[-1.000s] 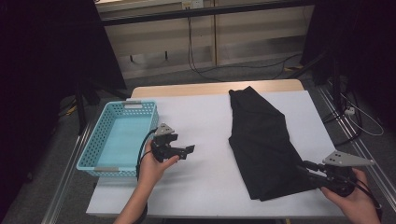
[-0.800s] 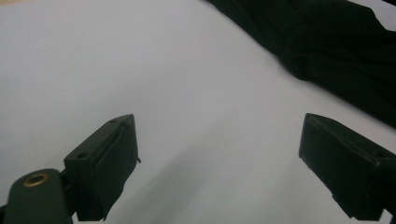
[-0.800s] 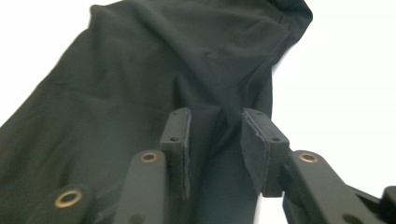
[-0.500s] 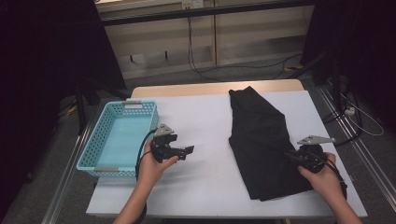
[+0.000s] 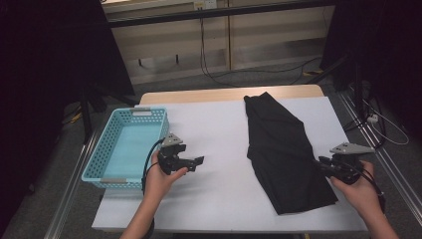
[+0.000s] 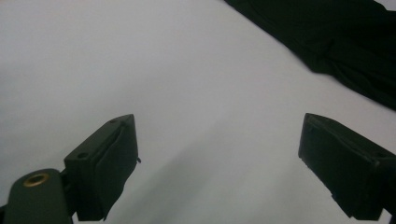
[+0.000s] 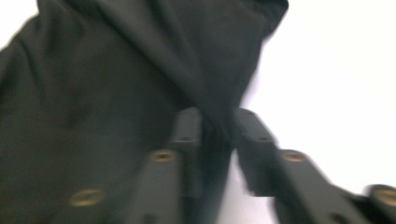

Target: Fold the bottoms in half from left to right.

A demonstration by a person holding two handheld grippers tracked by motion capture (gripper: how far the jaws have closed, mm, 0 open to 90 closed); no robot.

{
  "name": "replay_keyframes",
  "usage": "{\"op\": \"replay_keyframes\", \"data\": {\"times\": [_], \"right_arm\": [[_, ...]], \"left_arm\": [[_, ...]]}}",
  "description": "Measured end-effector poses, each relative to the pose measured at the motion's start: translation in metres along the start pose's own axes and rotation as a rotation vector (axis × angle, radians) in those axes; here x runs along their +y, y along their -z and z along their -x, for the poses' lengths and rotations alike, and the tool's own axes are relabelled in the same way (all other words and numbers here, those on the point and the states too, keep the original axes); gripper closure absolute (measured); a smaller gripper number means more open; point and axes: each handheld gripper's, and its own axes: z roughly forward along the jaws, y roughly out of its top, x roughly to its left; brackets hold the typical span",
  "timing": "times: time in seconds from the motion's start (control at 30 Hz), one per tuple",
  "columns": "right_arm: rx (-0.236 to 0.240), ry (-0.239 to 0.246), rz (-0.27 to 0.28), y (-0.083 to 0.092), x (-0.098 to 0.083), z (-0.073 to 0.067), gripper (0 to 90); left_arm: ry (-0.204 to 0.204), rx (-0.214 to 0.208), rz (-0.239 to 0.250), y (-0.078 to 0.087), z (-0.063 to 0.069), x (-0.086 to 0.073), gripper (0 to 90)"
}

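A black garment (image 5: 281, 149) lies folded lengthwise on the right half of the white table (image 5: 219, 129). My right gripper (image 5: 318, 163) is at its right edge near the front. In the right gripper view the jaws (image 7: 218, 135) stand a little apart with a fold of the black garment (image 7: 116, 84) between them. They have just been opening. My left gripper (image 5: 199, 162) hovers over bare table beside the basket, pointing right. Its jaws (image 6: 217, 172) are wide open and empty, with the black garment (image 6: 336, 42) farther off.
A light blue plastic basket (image 5: 99, 169) with nothing in it stands at the table's left edge, just left of my left hand. Cables run over the floor behind the table, and metal rails flank both sides.
My right hand has moved in from the table's front right corner to the garment's right edge. The left hand and the basket have not moved.
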Motion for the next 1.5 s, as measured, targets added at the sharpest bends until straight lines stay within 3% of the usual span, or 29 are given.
{"op": "replay_keyframes", "data": {"times": [0.13,0.3,0.5,0.8,0.93,1.37,1.5], "right_arm": [[0.021,0.015,0.030,-0.006,0.015,-0.013,46.9],[0.052,0.024,0.052,-0.027,0.037,-0.030,37.0],[0.039,0.000,0.058,-0.054,0.056,-0.044,28.9],[0.042,0.007,0.050,-0.085,0.072,-0.059,25.9],[0.053,-0.013,0.063,-0.098,0.081,-0.067,25.5],[0.035,0.007,0.064,-0.149,0.114,-0.093,32.2],[-0.003,0.010,0.022,-0.168,0.122,-0.097,38.1]], "left_arm": [[-0.001,0.002,-0.010,-0.001,-0.001,-0.001,10.8],[-0.005,0.004,-0.021,-0.002,-0.002,-0.003,10.1],[-0.011,0.006,-0.025,-0.003,-0.002,-0.003,9.8],[-0.011,0.010,-0.040,-0.006,-0.001,-0.004,9.8],[-0.011,0.008,-0.040,-0.006,-0.001,-0.003,9.7],[-0.013,0.003,-0.038,-0.008,-0.003,-0.002,10.0],[-0.006,0.012,-0.033,-0.006,-0.004,-0.004,10.0]]}}
